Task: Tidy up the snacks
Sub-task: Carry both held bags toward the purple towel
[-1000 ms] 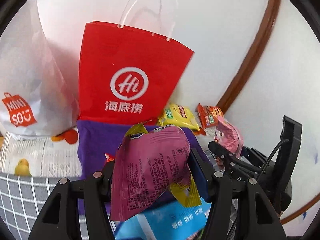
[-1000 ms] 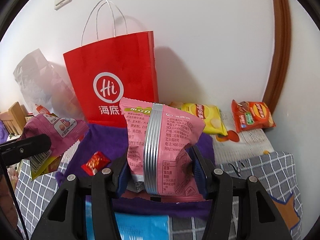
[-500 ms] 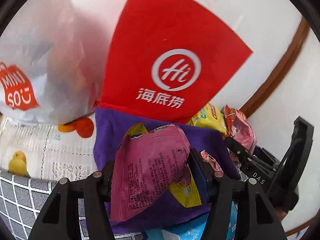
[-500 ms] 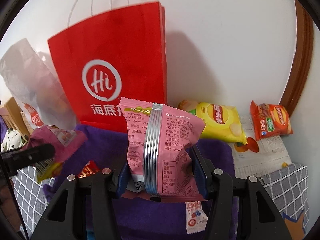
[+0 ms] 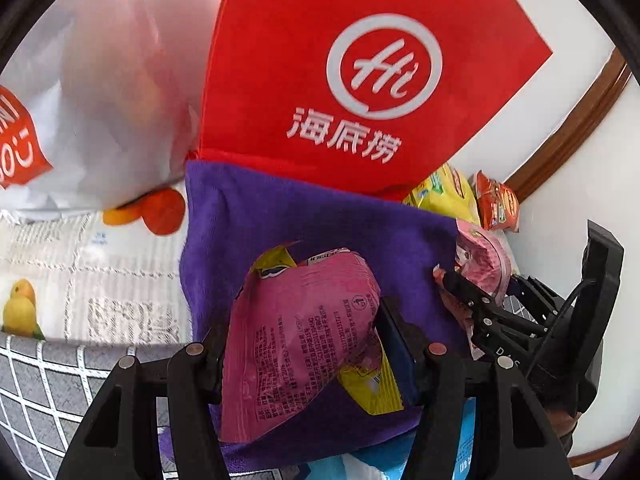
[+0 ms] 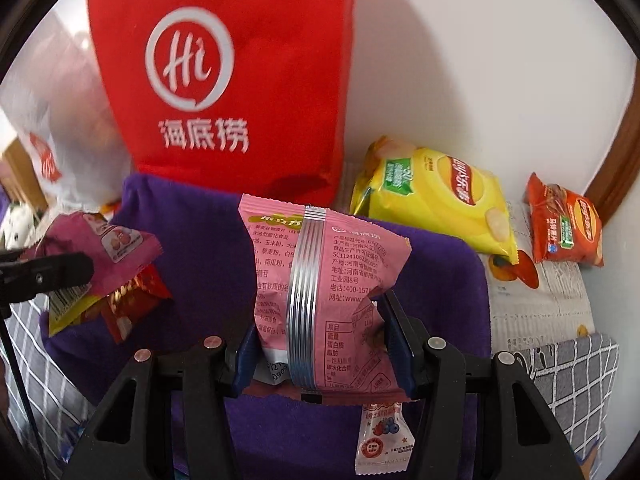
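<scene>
Left gripper clamps magenta packet | right gripper clamps pink packet | both over purple cloth near red bag | you: lower level, release together.

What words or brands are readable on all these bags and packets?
"Hi" and "海底捞": red paper bag.
"400-157…", "www…": light pink packet in the right jaws.
Partial "MINISO": white plastic bag.
Yellow chip bag, orange chip bag, dark pink packet: print too small or blurred.
</scene>
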`<state>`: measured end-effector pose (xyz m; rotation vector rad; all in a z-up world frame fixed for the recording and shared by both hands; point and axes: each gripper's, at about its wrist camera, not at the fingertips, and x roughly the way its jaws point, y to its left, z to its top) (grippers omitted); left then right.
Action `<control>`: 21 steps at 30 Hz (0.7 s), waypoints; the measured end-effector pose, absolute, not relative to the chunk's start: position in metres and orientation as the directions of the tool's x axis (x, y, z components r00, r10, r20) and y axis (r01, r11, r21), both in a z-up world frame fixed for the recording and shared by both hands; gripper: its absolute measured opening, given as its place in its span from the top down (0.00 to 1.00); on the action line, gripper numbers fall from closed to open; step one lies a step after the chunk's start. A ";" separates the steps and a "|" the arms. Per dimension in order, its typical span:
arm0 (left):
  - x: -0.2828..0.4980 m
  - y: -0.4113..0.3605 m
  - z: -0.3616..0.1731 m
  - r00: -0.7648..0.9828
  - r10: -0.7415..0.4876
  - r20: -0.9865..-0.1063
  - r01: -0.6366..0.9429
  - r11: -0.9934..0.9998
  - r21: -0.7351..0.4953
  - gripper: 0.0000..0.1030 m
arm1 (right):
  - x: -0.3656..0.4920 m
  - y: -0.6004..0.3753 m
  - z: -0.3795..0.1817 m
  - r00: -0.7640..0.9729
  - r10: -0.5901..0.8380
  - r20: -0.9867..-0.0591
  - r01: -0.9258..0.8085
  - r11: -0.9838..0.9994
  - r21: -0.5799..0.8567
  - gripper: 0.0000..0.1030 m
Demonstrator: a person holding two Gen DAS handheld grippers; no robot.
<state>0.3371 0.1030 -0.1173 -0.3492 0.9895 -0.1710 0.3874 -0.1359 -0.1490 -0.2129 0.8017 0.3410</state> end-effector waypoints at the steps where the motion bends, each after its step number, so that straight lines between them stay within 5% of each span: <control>1: 0.338 0.102 -0.119 0.534 -0.295 -0.792 -0.018 0.933 -0.360 0.43 | 0.387 -0.135 -0.149 0.643 0.219 -0.734 -0.382 0.922 -0.059 0.47; 21: 0.342 0.089 -0.129 0.490 -0.269 -0.829 -0.020 0.948 -0.319 0.43 | 0.390 -0.130 -0.156 0.597 0.200 -0.777 -0.392 0.918 -0.066 0.47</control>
